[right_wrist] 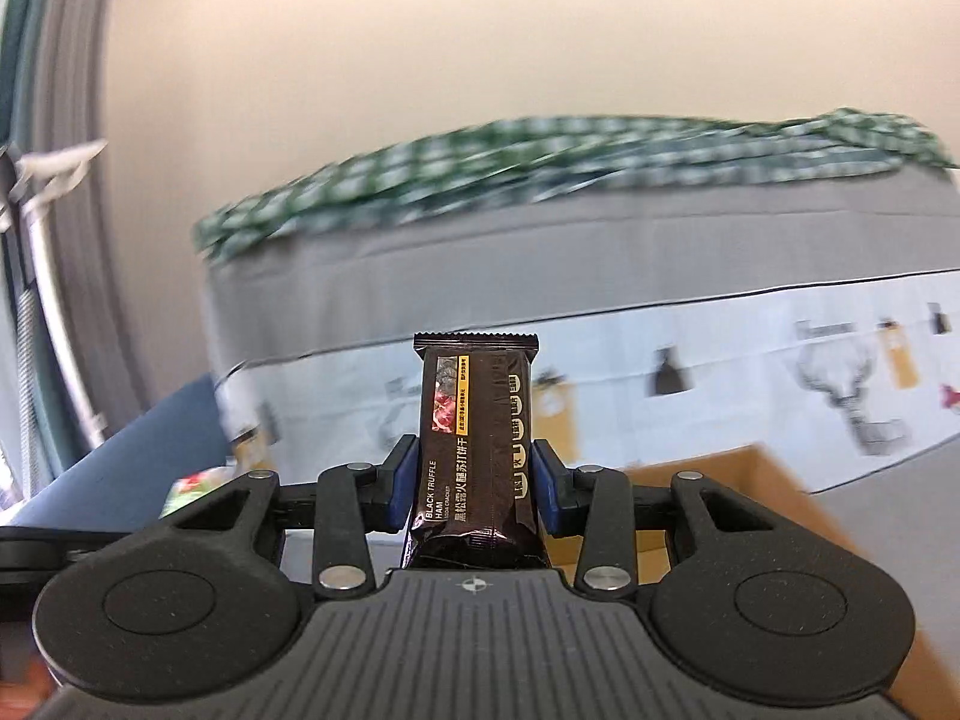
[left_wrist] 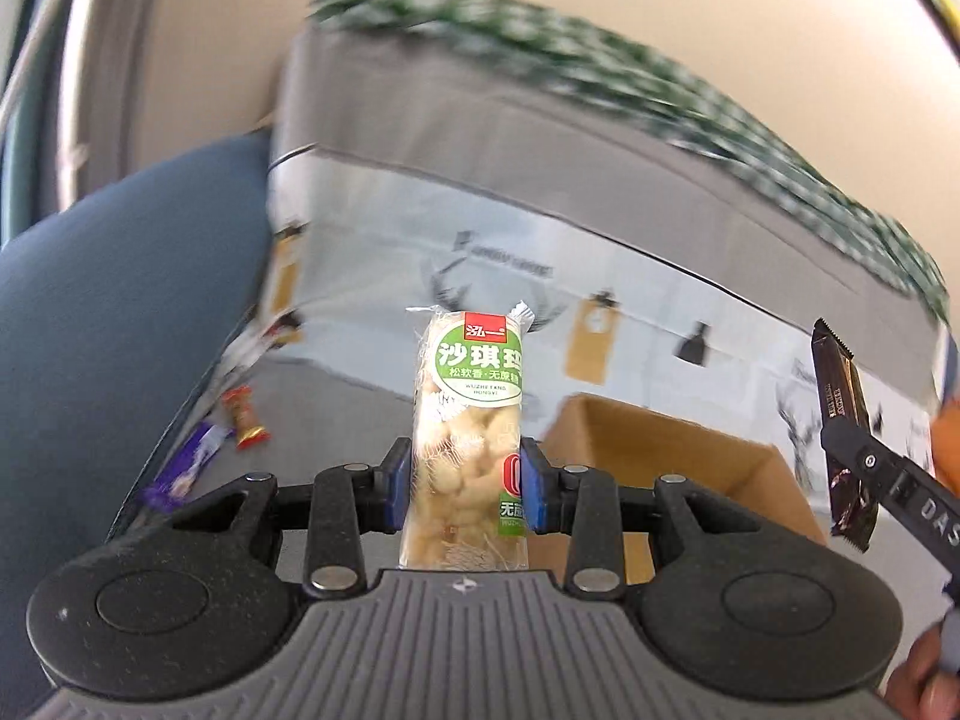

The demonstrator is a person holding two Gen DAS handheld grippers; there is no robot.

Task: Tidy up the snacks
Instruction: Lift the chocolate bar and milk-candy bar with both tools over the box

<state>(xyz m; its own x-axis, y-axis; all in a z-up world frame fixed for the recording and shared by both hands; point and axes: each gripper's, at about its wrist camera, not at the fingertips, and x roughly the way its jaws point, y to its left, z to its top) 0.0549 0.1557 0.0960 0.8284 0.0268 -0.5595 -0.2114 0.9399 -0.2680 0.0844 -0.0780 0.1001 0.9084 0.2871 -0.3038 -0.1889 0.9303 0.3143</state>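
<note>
Snacks fill both tongs. The left gripper (left_wrist: 467, 483) has its blue pads closed partway onto the sides of a clear sachima packet (left_wrist: 467, 438) with a green and red label; the packet stands upright between the jaws, its crimped top well above the fingertips. Ahead and to the right of those fingertips, lower down, sits an open cardboard box (left_wrist: 678, 450). To the left of the left gripper, on the grey surface, lie a purple-wrapped candy (left_wrist: 192, 462) and a red-and-gold wrapped sweet (left_wrist: 245, 417), near each other and clear of the jaws.

The right gripper (right_wrist: 475, 489) is likewise partly closed, its pads pressing the sides of a dark brown black truffle ham cracker packet (right_wrist: 477, 450), which stands upright with its serrated edge on top. The corner of the cardboard box (right_wrist: 738, 480) lies just beyond and to the right of these jaws. From the left wrist view the right gripper (left_wrist: 852, 450) shows at the far right edge, the same dark packet (left_wrist: 840, 396) clamped in it. Behind both tongs runs a blurred grey bed (right_wrist: 540, 252) with a green checked cloth (right_wrist: 540, 156).
</note>
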